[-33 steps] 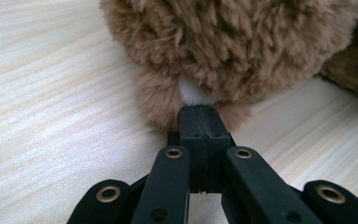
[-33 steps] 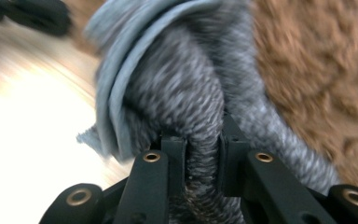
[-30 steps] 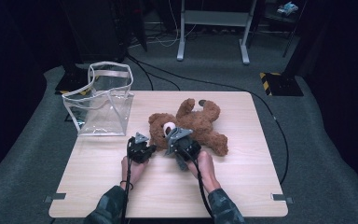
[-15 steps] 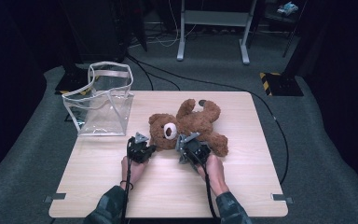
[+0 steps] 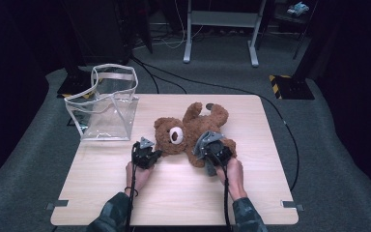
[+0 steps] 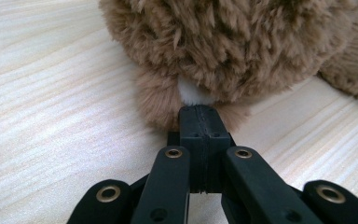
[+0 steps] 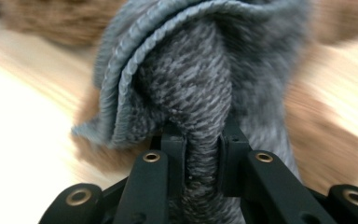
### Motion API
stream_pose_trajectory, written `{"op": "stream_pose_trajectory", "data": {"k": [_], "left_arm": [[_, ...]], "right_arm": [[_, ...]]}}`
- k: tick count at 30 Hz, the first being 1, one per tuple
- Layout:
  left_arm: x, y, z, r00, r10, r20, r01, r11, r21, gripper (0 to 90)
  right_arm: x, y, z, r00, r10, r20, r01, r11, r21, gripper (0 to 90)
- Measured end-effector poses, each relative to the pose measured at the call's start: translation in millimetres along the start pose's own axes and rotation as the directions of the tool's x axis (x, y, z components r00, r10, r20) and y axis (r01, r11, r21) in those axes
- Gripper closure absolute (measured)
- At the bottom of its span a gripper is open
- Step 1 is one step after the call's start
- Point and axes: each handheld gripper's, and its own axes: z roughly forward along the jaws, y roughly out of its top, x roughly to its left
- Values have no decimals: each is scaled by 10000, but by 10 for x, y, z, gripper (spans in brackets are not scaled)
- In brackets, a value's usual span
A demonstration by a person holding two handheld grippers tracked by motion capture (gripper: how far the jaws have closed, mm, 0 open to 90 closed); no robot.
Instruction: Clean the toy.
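Left gripper (image 6: 199,122) fingers pinched tight at the bear's (image 5: 193,130) ear – anchors it on the table (image 5: 174,198). Right gripper (image 7: 204,140) fingers clamp grey knit (image 7: 200,79) – likely dressing the bear.

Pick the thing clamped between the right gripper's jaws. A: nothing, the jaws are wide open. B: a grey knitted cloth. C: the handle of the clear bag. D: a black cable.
B: in the right gripper view the right gripper has its jaws pressed on a bunched grey knitted cloth, with the brown teddy bear behind it.
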Motion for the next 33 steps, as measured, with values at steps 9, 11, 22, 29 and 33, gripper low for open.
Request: {"op": "stream_pose_trajectory", "data": {"k": [9, 11, 22, 29, 33], "left_arm": [[3, 0, 0, 10000, -50, 18, 50, 10000, -9, 899], [2, 0, 1, 10000, -55, 8, 55, 10000, -14, 899], [2, 0, 1, 10000, -52, -4, 52, 10000, -18, 899], [-3, 0, 1, 10000, 0, -67, -1, 10000, -18, 899], [-9, -1, 5, 10000, -70, -71, 69, 9999, -78, 899]], "right_arm": [[100, 107, 177, 9999, -57, -127, 61, 9996, 279, 769], [-3, 44, 144, 10000, 54, 75, -57, 9994, 343, 770], [-522, -336, -68, 9784, 1643, 1256, -1745, 9818, 753, 770], [-780, -292, -305, 9506, 2514, 1819, -2468, 9679, -477, 768], [-809, -153, -293, 9550, 2432, 1697, -2327, 9693, -793, 767]]}}
